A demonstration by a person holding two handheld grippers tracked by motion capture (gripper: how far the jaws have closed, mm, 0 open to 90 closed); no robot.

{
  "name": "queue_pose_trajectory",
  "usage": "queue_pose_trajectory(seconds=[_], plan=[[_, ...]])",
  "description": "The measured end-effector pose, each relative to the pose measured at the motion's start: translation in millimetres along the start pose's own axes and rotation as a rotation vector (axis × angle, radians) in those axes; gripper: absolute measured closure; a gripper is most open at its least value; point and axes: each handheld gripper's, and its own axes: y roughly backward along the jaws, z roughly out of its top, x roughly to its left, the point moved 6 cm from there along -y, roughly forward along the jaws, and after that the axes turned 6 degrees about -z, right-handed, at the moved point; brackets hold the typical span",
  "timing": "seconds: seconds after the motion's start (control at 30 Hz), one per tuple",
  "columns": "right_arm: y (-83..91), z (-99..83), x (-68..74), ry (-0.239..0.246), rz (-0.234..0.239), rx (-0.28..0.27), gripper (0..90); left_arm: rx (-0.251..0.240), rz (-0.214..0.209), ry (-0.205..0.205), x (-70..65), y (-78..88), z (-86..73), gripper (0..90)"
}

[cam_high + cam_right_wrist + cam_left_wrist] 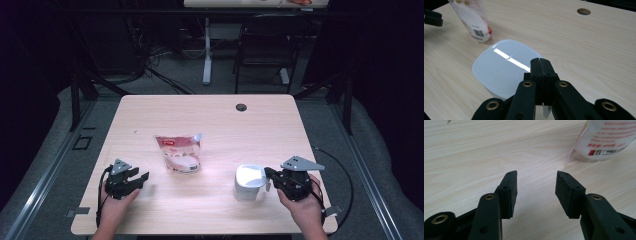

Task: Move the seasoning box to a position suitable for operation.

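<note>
Right gripper (540,60) clamped at the white lidded plastic container's (504,66) edge.
Its jaws meet, seemingly pinching a tab there; left gripper (536,173) gapes empty beside the pink-and-white spouted pouch (179,152) mid-table.

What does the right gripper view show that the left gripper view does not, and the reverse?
Right gripper view, of these two: a white lidded container just beyond the right gripper, whose fingers are shut; a round hole in the table; the barcode on the pouch.
Left gripper view, of these two: the left gripper with fingers open over bare wood; red print on the pouch.
Both: the pouch and the light wooden table.
</note>
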Motion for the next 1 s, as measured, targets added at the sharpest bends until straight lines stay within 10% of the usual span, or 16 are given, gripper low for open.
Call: queue_pose_trajectory(seconds=[1.0], plan=[[-7.5, -5.9, -3.6, -0.109, 0.054, 0.015, 90.0, 0.002, -0.012, 0.007, 0.2, -0.3, -0.2, 52.6]])
